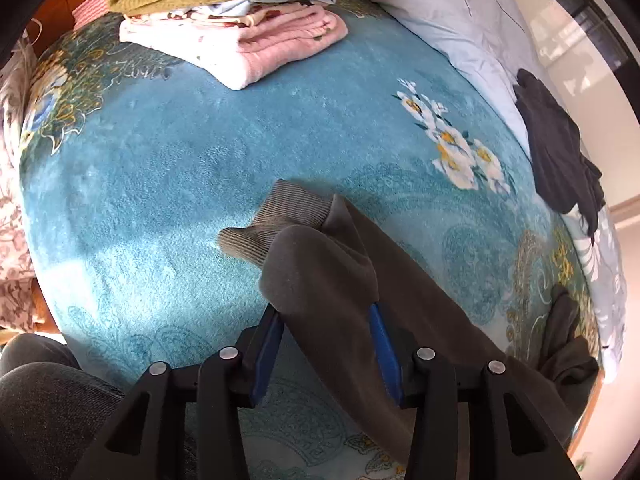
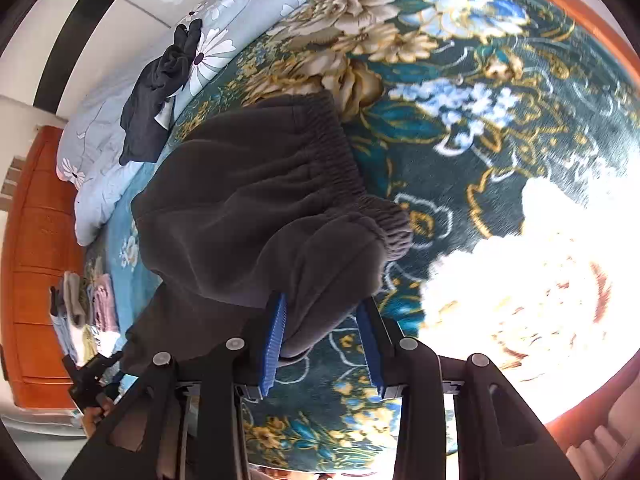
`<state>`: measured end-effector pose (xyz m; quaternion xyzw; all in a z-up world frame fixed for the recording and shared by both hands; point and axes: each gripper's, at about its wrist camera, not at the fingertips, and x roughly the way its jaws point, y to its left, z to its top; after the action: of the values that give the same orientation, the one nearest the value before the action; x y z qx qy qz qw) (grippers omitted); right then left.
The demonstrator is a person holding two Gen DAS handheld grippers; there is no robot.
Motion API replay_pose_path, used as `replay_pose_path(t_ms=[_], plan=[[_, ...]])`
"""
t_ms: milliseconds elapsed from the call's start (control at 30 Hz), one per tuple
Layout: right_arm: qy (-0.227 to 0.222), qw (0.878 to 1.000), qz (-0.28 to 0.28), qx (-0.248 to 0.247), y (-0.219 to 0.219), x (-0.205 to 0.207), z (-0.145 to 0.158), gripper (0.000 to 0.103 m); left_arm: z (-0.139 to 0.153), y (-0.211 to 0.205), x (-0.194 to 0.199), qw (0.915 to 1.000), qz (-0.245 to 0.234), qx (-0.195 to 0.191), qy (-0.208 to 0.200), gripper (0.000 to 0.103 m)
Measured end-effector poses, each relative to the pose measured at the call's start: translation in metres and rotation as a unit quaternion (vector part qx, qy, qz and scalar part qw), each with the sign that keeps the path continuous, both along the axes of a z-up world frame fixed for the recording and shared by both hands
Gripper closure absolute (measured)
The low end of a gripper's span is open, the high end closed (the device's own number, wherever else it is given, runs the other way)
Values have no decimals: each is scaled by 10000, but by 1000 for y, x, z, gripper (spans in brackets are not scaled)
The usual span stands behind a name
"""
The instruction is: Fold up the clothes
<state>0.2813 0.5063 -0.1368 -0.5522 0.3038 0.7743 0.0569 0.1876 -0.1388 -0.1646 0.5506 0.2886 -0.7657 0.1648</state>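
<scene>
Grey jogging trousers (image 1: 320, 264) lie stretched over the teal flowered blanket (image 1: 180, 160). In the left wrist view their ribbed leg cuffs (image 1: 280, 216) stick out just past my left gripper (image 1: 324, 308), whose blue fingers (image 1: 268, 340) are closed on the bunched leg cloth. In the right wrist view the same trousers (image 2: 240, 184) show their elastic waistband (image 2: 344, 164). My right gripper (image 2: 324, 300) is shut on a thick fold of cloth below the waistband. Both pairs of fingertips are hidden by fabric.
A stack of folded clothes (image 1: 240, 36) sits at the far end of the blanket. A dark unfolded garment (image 1: 556, 152) lies on the pale blue duvet (image 1: 460, 20) at the right. A person's knee (image 1: 40, 392) is at lower left. A wooden headboard (image 2: 36, 260) stands behind.
</scene>
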Motion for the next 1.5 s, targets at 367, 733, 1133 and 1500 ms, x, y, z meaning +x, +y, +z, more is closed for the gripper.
replay_pose_path(t_ms=[367, 733, 1133, 1500], plan=[[998, 9808, 1605, 480, -148, -177, 38, 36, 41, 41, -12, 9904, -1112, -782, 237, 49], [-764, 9657, 1918, 1573, -259, -326, -62, 55, 60, 23, 19, 9897, -989, -963, 385, 44], [884, 9776, 1884, 327, -205, -292, 39, 99, 43, 1, 26, 9968, -661, -376, 227, 44], [2932, 8731, 3663, -1325, -324, -282, 201, 99, 66, 8, 4, 9945, -719, -249, 717, 44]])
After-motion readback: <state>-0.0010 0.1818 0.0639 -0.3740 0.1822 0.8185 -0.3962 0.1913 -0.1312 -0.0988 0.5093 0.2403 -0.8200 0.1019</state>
